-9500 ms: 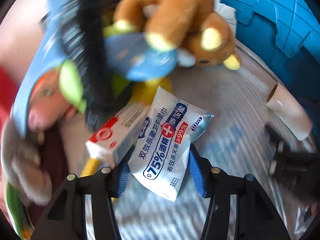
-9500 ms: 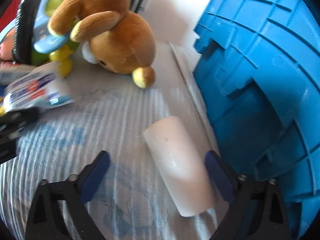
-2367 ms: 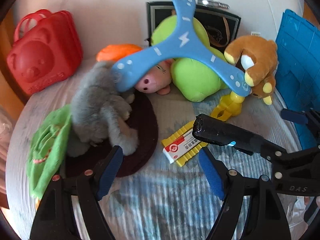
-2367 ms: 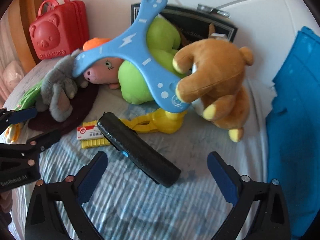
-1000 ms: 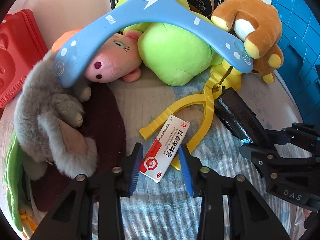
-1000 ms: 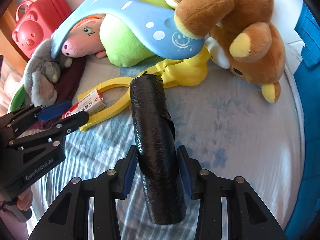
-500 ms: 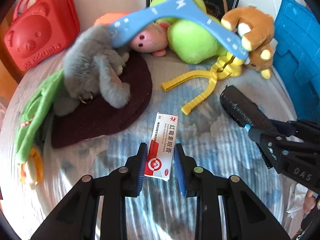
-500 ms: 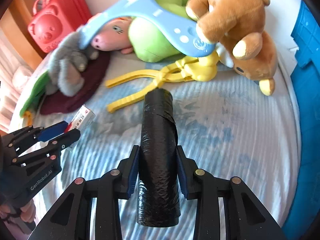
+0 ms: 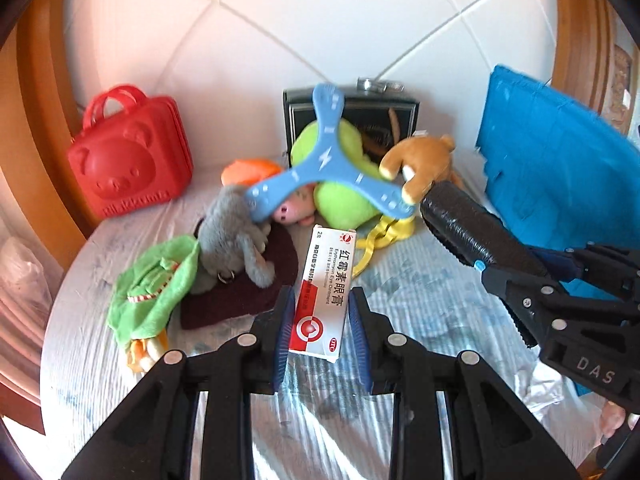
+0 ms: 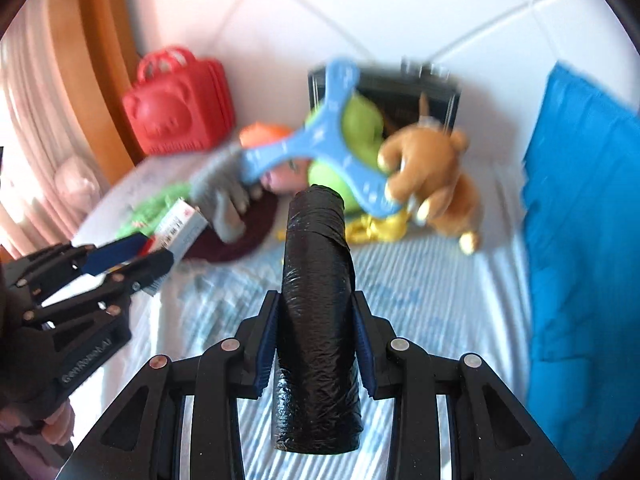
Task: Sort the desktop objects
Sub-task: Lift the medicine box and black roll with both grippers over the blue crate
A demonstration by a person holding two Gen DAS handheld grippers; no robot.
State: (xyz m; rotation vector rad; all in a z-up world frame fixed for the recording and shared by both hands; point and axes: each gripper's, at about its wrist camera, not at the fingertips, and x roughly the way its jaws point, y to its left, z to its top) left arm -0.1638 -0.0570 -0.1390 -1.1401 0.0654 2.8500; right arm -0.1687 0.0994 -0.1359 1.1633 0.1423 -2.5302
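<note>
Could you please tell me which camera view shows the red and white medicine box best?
The left wrist view: the medicine box sits centred and sharp between the left gripper pads, its label readable. The right wrist view shows it only at the left edge, small, blurred and partly hidden by that gripper.

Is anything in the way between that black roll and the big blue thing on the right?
Nothing visible. The right tool grips the black roll above the striped cloth, and only bare cloth lies between it and the blue crate. The brown teddy sits further back.

Both tongs lifted off table since a second ago: left tongs [image 9: 322, 336] carrying ointment box [image 9: 323, 294], right tongs [image 10: 316, 344] black roll [image 10: 316, 320].
</note>
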